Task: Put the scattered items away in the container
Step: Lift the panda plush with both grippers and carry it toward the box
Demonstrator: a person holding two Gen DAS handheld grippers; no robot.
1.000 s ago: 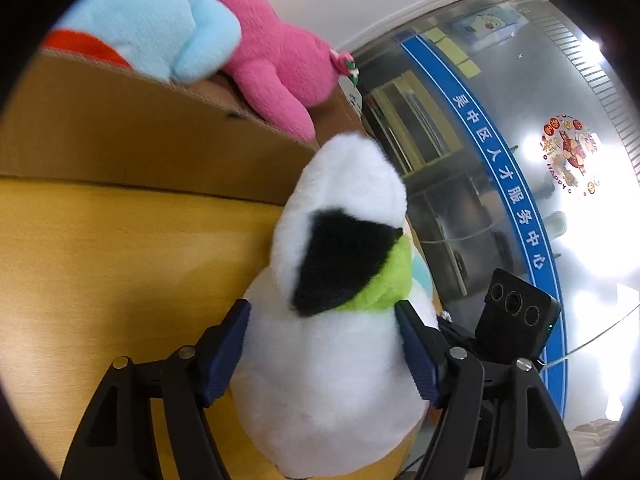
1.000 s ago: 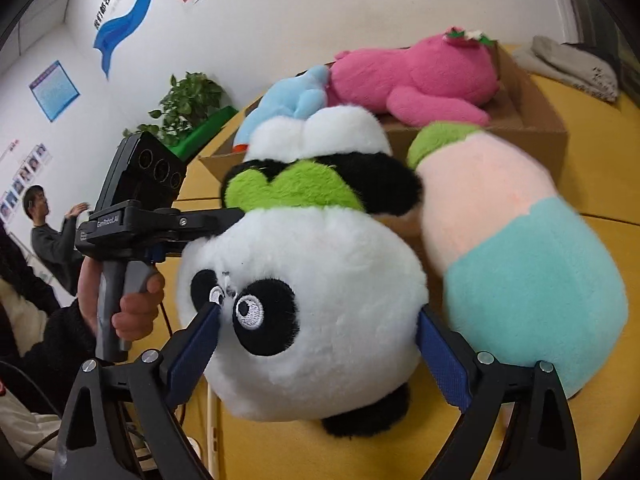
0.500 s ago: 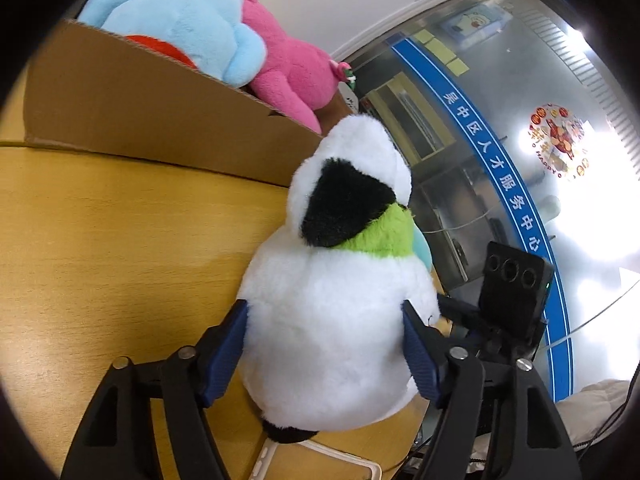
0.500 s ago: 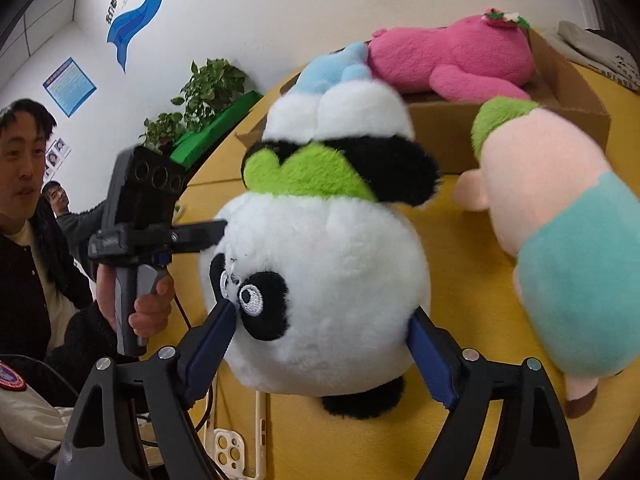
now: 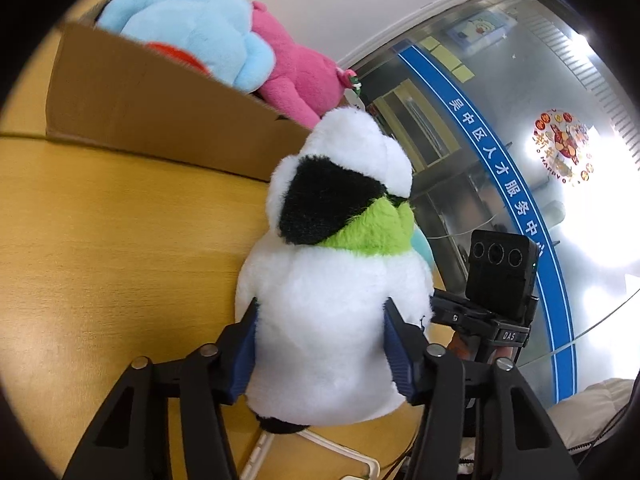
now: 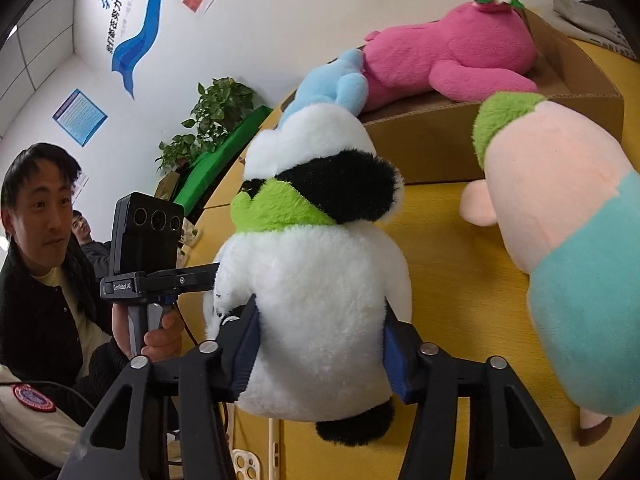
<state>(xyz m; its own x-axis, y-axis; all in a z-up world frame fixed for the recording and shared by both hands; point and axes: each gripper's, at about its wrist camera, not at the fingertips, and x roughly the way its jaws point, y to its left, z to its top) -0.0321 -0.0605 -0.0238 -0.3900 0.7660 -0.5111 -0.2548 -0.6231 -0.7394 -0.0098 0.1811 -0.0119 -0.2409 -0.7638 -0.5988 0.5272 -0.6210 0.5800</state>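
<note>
A white and black panda plush (image 5: 336,272) with a green scarf is raised over the yellow table (image 5: 100,240), in front of the cardboard box (image 5: 152,108). My left gripper (image 5: 322,332) grips its lower body, the jaws closing and the blue pads sunk into the fur. My right gripper (image 6: 320,320) squeezes the same panda plush (image 6: 316,264) from the other side, its jaws closing too. A blue plush (image 5: 192,28) and a pink plush (image 5: 292,76) lie in the box. A peach and teal plush (image 6: 560,220) lies on the table to the right.
The cardboard box (image 6: 424,148) stands behind the panda. A person (image 6: 40,280) sits at the left, a hand (image 6: 160,336) on the left gripper's handle. A potted plant (image 6: 208,116) stands beyond. A phone case (image 6: 244,460) lies at the table's near edge.
Both pairs of jaws have narrowed and now press into the panda's fur. The left view has drawn back from the box. In the right view the panda's face has turned out of sight.
</note>
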